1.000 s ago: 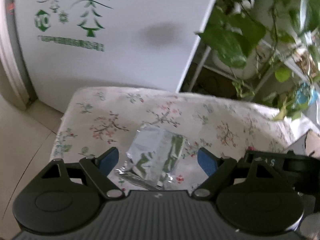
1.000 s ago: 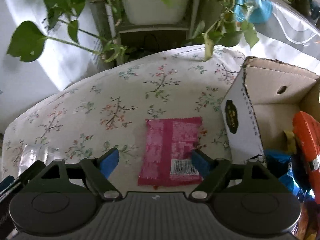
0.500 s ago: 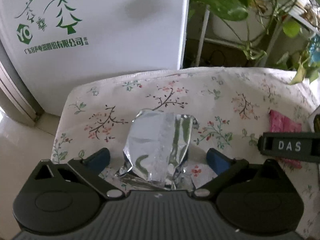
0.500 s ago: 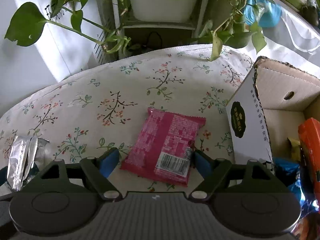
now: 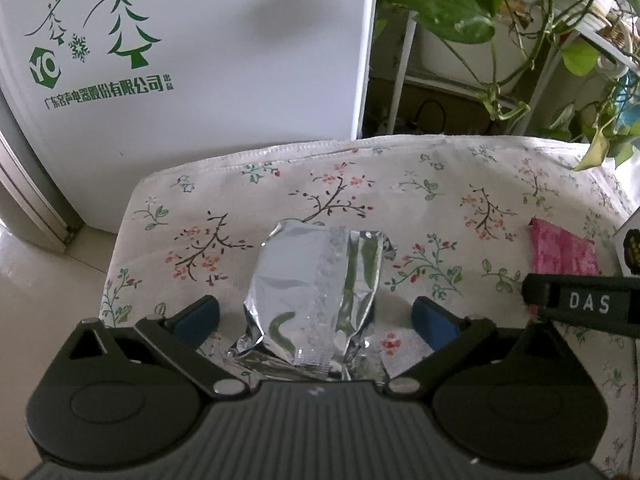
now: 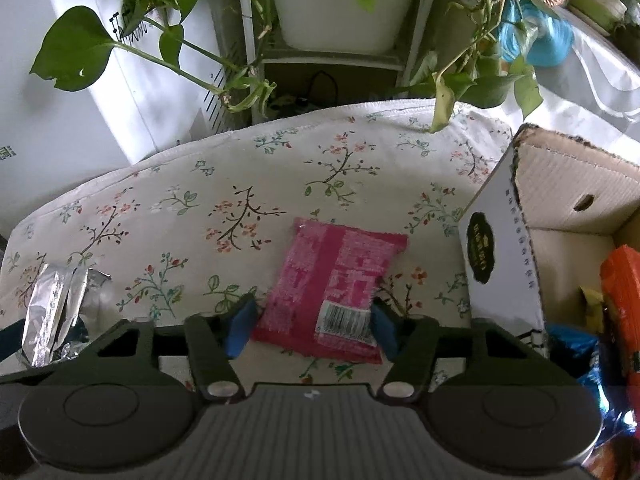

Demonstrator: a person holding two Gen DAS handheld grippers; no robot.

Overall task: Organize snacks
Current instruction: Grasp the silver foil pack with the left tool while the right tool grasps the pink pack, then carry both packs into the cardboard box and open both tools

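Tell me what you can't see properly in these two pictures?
- Silver foil packet, left wrist view: its near end is hidden behind the left gripper body; no printing shows.
- Pink snack packet, right wrist view: print too small to read; the right gripper fingertips hide whether they press its sides.
- Cardboard box, right wrist view: cut off by the right edge, so most snacks inside are hidden.

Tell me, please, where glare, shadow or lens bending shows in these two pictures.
Left wrist view: the silver packet throws bright glare, and the tablecloth edge bows from the fisheye lens. Right wrist view: the cardboard box is brightly lit, its contents lower right lie in shadow; both views are sharp.
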